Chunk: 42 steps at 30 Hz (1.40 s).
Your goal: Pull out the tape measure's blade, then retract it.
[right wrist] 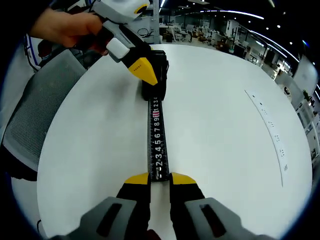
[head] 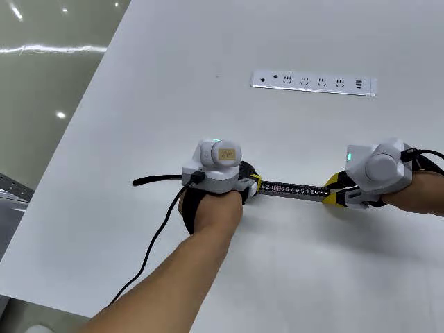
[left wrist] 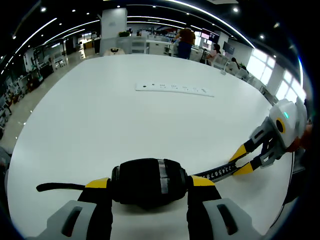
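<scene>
Head view: high above the near edge of the white table (head: pixel 173 83), facing forward and down at mid-distance, with the power strip (head: pixel 313 82) on the far side. Left gripper view: low and very close behind the tape measure case (left wrist: pixel 147 181) clamped in the left gripper (left wrist: pixel 150 182), facing the far side, with the right gripper (left wrist: pixel 242 161) entering from the right; right gripper view: low, close over the pinched blade (right wrist: pixel 157 140), facing left along it. All 3 views share the case, blade and power strip.
</scene>
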Motion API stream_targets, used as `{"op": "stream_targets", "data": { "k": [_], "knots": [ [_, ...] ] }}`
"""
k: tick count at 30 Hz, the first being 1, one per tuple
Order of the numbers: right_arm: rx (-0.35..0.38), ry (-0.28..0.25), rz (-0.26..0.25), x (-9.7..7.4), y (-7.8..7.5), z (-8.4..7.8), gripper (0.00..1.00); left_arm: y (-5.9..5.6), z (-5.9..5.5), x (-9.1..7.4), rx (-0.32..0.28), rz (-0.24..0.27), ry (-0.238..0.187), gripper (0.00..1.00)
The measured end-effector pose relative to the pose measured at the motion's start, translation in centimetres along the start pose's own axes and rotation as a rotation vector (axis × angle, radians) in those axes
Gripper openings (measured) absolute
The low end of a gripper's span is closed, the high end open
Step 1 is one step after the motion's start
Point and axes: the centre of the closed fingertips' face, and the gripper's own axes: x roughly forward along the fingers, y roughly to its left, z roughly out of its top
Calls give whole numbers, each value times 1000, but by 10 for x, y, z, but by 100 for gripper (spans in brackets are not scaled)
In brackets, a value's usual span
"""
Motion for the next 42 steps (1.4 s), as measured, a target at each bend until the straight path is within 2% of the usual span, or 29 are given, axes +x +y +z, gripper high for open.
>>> {"op": "stream_targets", "data": {
  "k": [19, 42],
  "knots": [
    [9, -36, -10, 6, 3, 20, 13, 0, 1, 1, 1, 0, -1, 57],
    [14, -71, -17, 28, -3, 39, 13, 0, 0, 0, 4, -4, -1, 57]
  ]
}}
